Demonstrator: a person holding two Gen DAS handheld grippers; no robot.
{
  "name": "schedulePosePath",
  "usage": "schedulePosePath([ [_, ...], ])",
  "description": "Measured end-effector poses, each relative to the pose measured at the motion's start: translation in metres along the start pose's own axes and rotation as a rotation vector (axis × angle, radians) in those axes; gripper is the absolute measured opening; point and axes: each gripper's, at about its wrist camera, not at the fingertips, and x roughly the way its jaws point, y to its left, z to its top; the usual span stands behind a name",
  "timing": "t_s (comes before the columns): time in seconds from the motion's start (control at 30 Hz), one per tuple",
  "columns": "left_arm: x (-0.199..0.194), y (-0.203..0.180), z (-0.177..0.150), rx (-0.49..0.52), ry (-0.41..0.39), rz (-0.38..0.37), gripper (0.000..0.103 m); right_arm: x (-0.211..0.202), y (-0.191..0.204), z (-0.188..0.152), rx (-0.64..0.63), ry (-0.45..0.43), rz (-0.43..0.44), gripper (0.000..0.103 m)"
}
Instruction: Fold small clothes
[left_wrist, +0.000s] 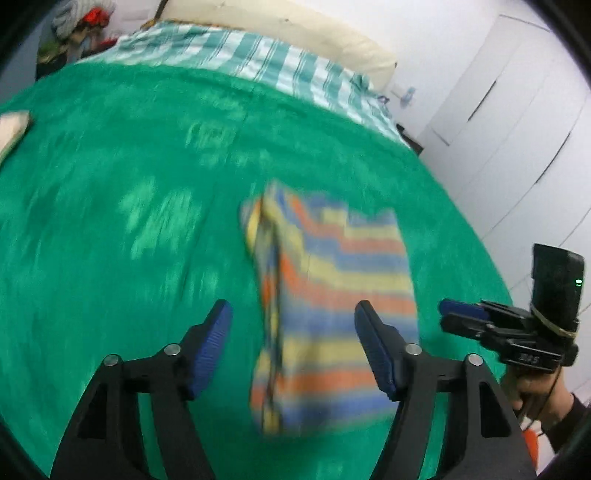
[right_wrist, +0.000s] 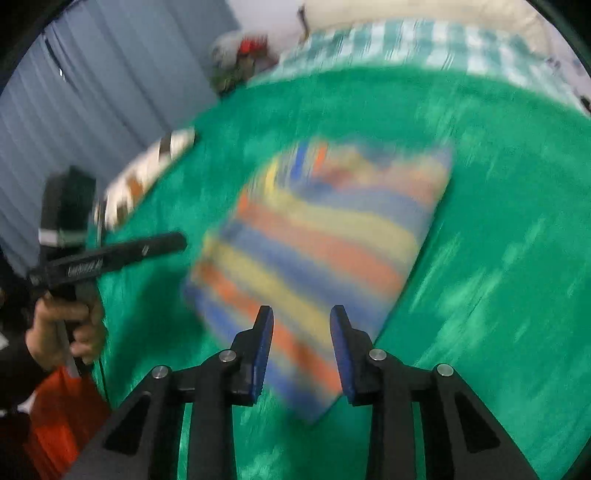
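The left gripper hangs tilted downward, jaws spread wide with nothing between; the right gripper tilts likewise, jaws narrower, gripping nothing.

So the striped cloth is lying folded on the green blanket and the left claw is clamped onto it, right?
Not quite. The striped cloth does lie folded on the green blanket, but the left claw is open and above it, gripping nothing. The left wrist view shows this.

the bed is covered by a green blanket, with a teal-and-white striped sheet and a cream pillow at its head. white wardrobe doors are seen to one side, grey-blue curtains to the other.
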Motion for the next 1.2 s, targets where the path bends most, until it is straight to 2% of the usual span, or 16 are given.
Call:
schedulePosePath([
  [0.07, 0.036, 0.003, 0.029, 0.001, 0.05, 0.028, 0.069, -0.001, -0.005, 0.017, -0.002, -0.034, -0.021, 0.034],
  [0.13, 0.07, 0.006, 0.042, -0.002, 0.109, 0.048, 0.053, 0.014, -0.012, 0.031, 0.014, -0.034, -0.013, 0.034],
  [0.17, 0.086, 0.007, 0.044, 0.006, 0.137, 0.054, 0.014, 0.025, -0.013, 0.033, 0.027, -0.02, -0.009, 0.034],
  [0.2, 0.096, 0.007, 0.041, 0.023, 0.159, 0.073, 0.006, 0.043, -0.014, 0.03, 0.039, 0.006, -0.007, 0.034],
  [0.27, 0.101, 0.013, 0.035, 0.039, 0.138, 0.129, 0.005, 0.079, -0.013, 0.011, 0.035, 0.132, -0.006, 0.034],
  [0.37, 0.086, 0.019, 0.022, 0.028, 0.101, 0.129, 0.004, 0.078, -0.002, 0.002, -0.04, 0.109, -0.038, 0.034],
  [0.57, 0.061, 0.025, 0.023, -0.043, 0.079, 0.073, 0.018, 0.046, -0.029, 0.046, 0.095, -0.047, -0.058, 0.033],
  [0.67, 0.036, 0.016, 0.017, -0.028, 0.045, 0.035, 0.041, 0.045, -0.032, 0.049, 0.148, -0.052, -0.059, 0.034],
  [0.7, 0.031, 0.01, 0.012, 0.003, 0.042, 0.033, 0.042, 0.043, -0.024, 0.046, 0.141, -0.057, -0.04, 0.034],
  [0.77, 0.029, -0.002, -0.003, 0.076, 0.073, 0.071, 0.037, 0.039, -0.003, 0.029, 0.108, -0.052, -0.009, 0.034],
  [0.8, 0.035, -0.004, -0.013, 0.105, 0.108, 0.12, 0.018, 0.037, 0.01, 0.018, 0.086, -0.045, 0.011, 0.034],
  [0.83, 0.044, -0.001, -0.022, 0.11, 0.142, 0.153, 0.012, 0.04, 0.018, 0.007, 0.075, -0.034, 0.019, 0.034],
  [0.93, 0.05, 0.009, -0.03, 0.059, 0.148, 0.17, 0.015, 0.076, 0.031, -0.038, 0.064, 0.126, -0.008, 0.036],
  [1.03, 0.025, 0.003, -0.028, 0.026, 0.115, 0.186, 0.026, 0.062, 0.035, -0.055, 0.101, 0.076, -0.024, 0.036],
  [1.1, 0.006, -0.002, -0.035, 0.026, 0.089, 0.185, 0.056, 0.038, 0.041, -0.059, 0.118, 0.019, -0.027, 0.036],
  [1.2, 0.005, -0.008, -0.054, 0.067, 0.105, 0.228, 0.067, 0.034, 0.044, -0.071, 0.103, 0.021, -0.055, 0.043],
])
